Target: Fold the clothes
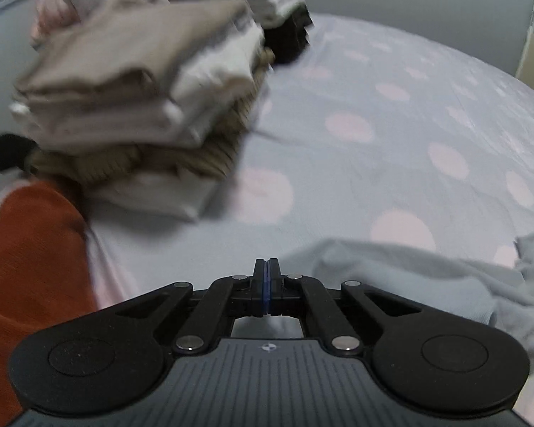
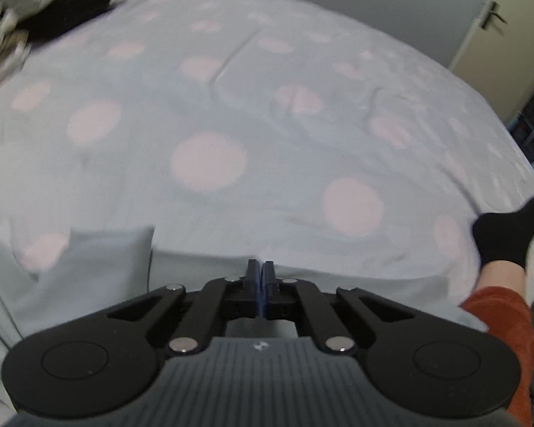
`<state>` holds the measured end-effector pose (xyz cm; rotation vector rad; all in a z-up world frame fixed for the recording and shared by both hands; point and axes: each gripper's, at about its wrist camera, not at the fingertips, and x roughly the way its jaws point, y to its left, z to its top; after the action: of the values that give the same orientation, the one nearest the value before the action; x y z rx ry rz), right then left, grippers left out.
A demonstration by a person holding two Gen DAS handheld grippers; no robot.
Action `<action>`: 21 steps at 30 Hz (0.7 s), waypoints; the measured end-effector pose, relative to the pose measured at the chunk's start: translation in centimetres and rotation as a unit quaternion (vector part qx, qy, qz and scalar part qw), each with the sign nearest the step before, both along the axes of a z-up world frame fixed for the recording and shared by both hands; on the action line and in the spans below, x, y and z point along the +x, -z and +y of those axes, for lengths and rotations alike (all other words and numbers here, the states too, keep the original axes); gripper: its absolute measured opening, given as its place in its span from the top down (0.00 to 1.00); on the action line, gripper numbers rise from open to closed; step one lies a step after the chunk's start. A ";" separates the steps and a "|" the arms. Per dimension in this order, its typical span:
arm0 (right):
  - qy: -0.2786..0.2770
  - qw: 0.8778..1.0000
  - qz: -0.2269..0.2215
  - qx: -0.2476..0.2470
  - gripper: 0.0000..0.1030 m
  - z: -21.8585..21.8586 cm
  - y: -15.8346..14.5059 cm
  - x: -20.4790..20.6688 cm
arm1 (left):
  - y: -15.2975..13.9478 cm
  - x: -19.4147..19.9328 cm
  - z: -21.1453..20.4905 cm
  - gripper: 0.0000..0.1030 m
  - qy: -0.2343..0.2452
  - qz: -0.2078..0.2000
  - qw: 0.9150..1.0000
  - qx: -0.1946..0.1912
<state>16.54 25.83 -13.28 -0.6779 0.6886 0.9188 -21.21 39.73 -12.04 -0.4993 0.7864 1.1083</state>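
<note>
Bed [image 2: 231, 114]: spotted sheet, broad clear area ahead of both tools.
Folded stack [image 1: 135, 82]: many garments piled, far left.
Pale garment [image 1: 427, 277]: rumpled just right of left tool; squared corner [image 2: 110, 259] in right view.
Left tool [image 1: 267, 267]: jaws together, grip on cloth not discernible.
Right tool [image 2: 260, 268]: jaws together, likewise unclear.
Technique: judged best to keep edges aligned and cloth taut; fold stage unsettled.

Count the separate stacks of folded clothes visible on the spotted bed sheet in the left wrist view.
2. A tall beige-and-white folded stack sits near left; a smaller white-and-black folded stack lies behind it, farther back. Blur may hide more.
</note>
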 end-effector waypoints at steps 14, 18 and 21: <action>0.150 0.965 -0.194 0.089 1.00 -6.8 -12.4 6.2 | -1.2 -0.8 -0.8 0.75 -0.004 -0.032 0.999 -0.010; 0.194 0.951 -0.227 0.084 1.00 -8.6 -14.1 8.5 | -1.6 -0.8 -1.3 0.55 0.017 -0.041 0.999 -0.003; 0.226 0.938 -0.252 0.079 1.00 -10.0 -15.4 10.2 | -1.8 -0.6 -1.7 0.48 0.043 -0.041 0.998 0.001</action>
<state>26.72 15.88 2.13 -0.5463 0.2839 0.3429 -21.78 38.01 -10.27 -0.5018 0.7296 1.0032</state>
